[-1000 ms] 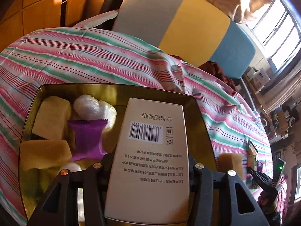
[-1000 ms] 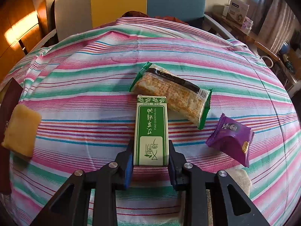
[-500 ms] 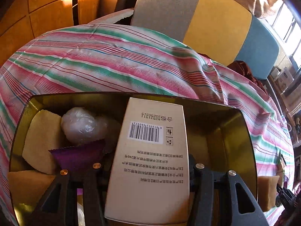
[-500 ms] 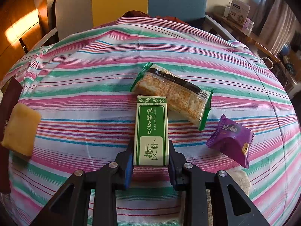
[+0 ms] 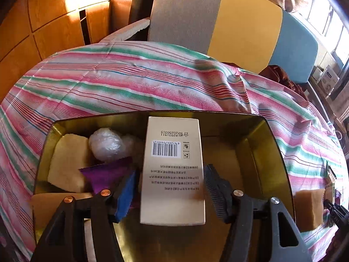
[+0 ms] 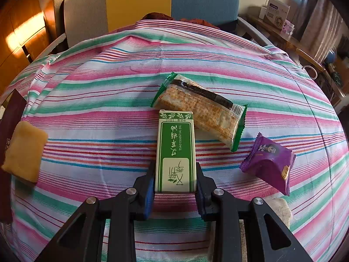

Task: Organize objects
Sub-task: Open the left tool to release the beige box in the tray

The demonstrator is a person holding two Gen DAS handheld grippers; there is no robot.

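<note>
- The beige box lies between the jaws of the left gripper, inside the gold tin — and the jaws are opening, pads clear of the box on both sides. That reads as the release step.
- Just left of those jaws in the tin: a purple packet, a clear-wrapped ball and a yellow cake. Right of the jaws the tin's floor is bare.
- Over to the right gripper: jaws narrow, clamped on the near end of the green box, which points straight ahead over the striped cloth.
- Beyond the green box's far end, touching or overlapping it, a cracker pack; right of the jaws, a purple snack; far left, a yellow cake.
- Next, by my reckoning: the left pulls back clear without nudging the beige box, then the right carries the green box to the tin's bare side.
</note>
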